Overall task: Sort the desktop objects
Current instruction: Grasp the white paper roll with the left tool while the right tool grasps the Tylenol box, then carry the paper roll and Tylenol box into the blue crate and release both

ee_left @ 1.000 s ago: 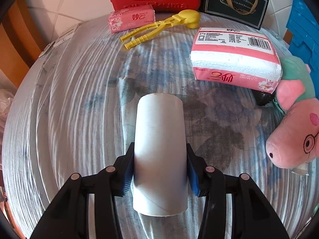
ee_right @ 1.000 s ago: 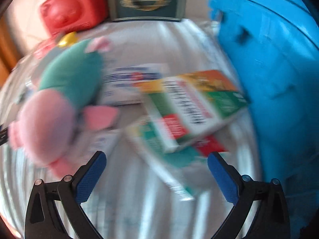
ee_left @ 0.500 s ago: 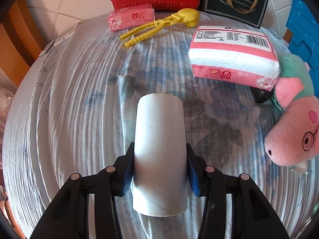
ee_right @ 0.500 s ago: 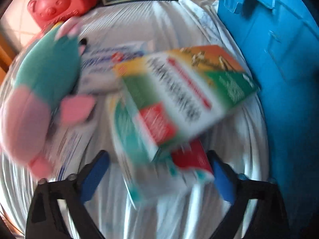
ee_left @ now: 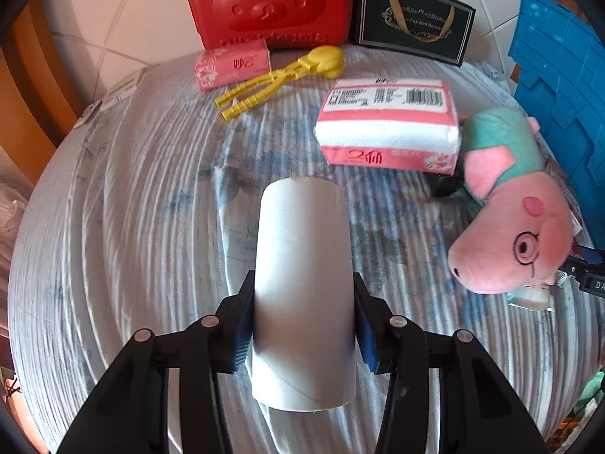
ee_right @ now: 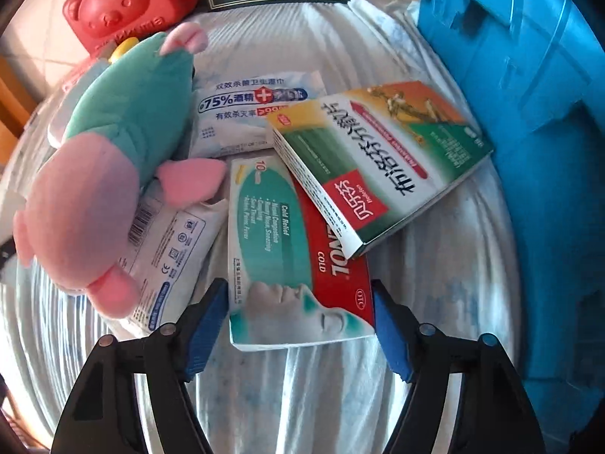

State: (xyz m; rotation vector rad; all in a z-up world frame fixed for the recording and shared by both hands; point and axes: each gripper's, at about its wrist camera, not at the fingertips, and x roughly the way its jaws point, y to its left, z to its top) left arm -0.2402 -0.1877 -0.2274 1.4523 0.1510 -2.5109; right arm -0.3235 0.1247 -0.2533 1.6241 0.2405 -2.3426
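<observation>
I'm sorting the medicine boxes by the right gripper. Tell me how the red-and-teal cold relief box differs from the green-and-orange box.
The red-and-teal cold relief box lies flat on the cloth, while the green-and-orange box rests tilted on top of its far end. The cold relief box looks thin; the green-and-orange box looks thicker. The cold relief box's near end sits between the open right gripper fingers; the green-and-orange box lies beyond them. Both are printed cardboard cartons.

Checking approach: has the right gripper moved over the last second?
Yes. The right gripper came forward toward the cold-medicine box, now between its open jaws; the blue crate looms larger.
</observation>
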